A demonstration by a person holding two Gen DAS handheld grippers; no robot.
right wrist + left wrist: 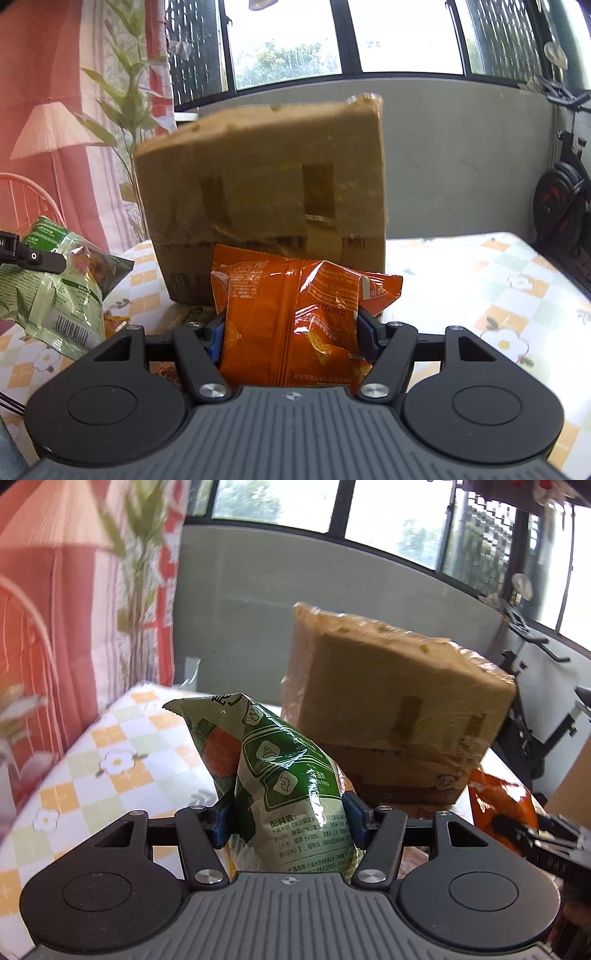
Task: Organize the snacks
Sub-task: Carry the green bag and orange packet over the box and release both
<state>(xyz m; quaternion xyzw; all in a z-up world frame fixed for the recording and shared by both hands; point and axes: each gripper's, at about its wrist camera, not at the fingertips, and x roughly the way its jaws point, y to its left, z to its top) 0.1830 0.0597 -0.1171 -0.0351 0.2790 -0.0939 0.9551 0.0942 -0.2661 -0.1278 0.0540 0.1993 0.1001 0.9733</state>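
Worktop w/ checked flower cloth, cardboard box standing on it, windows behind. Left gripper jaws clamped on green snack bag; right gripper clamped on orange snack bag, both bags above worktop in front of box.

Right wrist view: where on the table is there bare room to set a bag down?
The checked tablecloth lies bare to the right of the cardboard box, out to the table's right edge. The left is crowded: the green snack bag hangs there. The orange snack bag fills the space before the box.
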